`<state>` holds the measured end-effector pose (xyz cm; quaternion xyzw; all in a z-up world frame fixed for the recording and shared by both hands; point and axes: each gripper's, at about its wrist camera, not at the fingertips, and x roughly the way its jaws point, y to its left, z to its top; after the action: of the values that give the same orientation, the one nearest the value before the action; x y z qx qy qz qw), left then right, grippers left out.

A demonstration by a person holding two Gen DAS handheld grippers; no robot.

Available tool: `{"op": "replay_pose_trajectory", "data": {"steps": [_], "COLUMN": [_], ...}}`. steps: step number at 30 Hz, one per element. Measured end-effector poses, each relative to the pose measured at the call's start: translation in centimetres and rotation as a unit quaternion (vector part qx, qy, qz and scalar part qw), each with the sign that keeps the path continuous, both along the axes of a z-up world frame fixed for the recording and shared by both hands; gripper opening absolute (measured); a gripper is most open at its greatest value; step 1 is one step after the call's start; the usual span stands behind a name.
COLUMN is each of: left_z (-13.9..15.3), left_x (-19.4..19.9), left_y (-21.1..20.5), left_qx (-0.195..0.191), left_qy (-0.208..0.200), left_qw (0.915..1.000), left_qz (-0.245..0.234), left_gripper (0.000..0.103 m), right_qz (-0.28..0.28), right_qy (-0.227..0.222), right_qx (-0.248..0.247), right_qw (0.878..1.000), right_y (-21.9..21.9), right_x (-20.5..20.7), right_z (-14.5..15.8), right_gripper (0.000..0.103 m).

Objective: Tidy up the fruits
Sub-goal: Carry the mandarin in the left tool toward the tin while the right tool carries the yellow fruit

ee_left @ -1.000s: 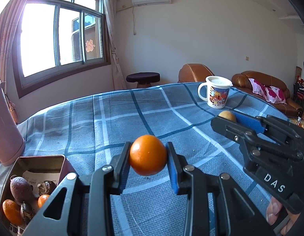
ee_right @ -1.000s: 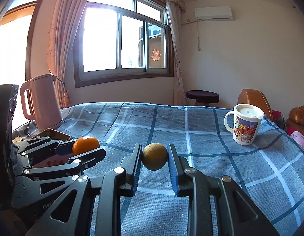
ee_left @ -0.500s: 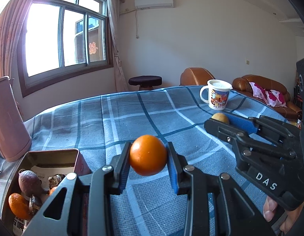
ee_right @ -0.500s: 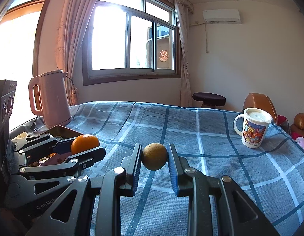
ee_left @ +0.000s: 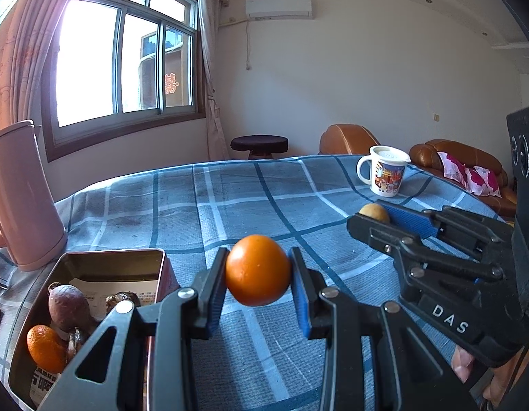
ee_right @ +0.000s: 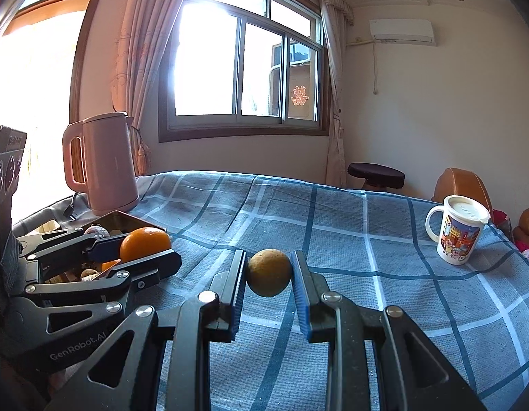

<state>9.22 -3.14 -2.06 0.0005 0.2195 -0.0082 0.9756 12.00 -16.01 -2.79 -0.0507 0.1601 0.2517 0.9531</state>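
Observation:
My left gripper is shut on an orange and holds it above the blue checked tablecloth, just right of an open metal tin. The tin holds another orange, a purplish fruit and some dark pieces. My right gripper is shut on a yellow-brown round fruit, also above the cloth. In the right wrist view the left gripper with its orange is at the left, in front of the tin.
A pink kettle stands at the table's left end behind the tin. A lidded white picture mug stands at the right. A stool and brown leather sofas lie beyond the table's far edge.
Both grippers have swung to the left with their fruits still held. The tin and kettle have come further into the left wrist view; the mug has shifted right.

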Motion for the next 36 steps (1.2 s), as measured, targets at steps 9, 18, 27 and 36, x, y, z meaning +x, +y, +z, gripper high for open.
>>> {"op": "replay_pose_trajectory", "data": {"steps": [9, 18, 27, 36], "left_z": [0.1, 0.1, 0.1, 0.1], "left_x": [-0.9, -1.5, -2.1, -2.7], "left_y": [1.4, 2.7, 4.5, 6.0], "left_qx": [-0.005, -0.014, -0.022, -0.024], "left_qy": [-0.007, -0.008, -0.008, -0.010], "left_qw": [0.9999, 0.9996, 0.9990, 0.9982], "left_qz": [0.013, 0.023, 0.038, 0.055], "left_gripper": [0.036, 0.036, 0.036, 0.036], "right_qz": [0.017, 0.030, 0.044, 0.059], "right_qy": [-0.001, -0.002, 0.001, 0.003], "right_qx": [-0.013, -0.026, -0.034, -0.039], "right_qw": [1.000, 0.999, 0.998, 0.997], "right_y": [1.9, 3.6, 5.2, 6.6], "right_x": [-0.2, -0.4, -0.4, -0.5], "right_z": [0.0, -0.1, -0.2, -0.1], "right_gripper": [0.028, 0.028, 0.028, 0.028]}}
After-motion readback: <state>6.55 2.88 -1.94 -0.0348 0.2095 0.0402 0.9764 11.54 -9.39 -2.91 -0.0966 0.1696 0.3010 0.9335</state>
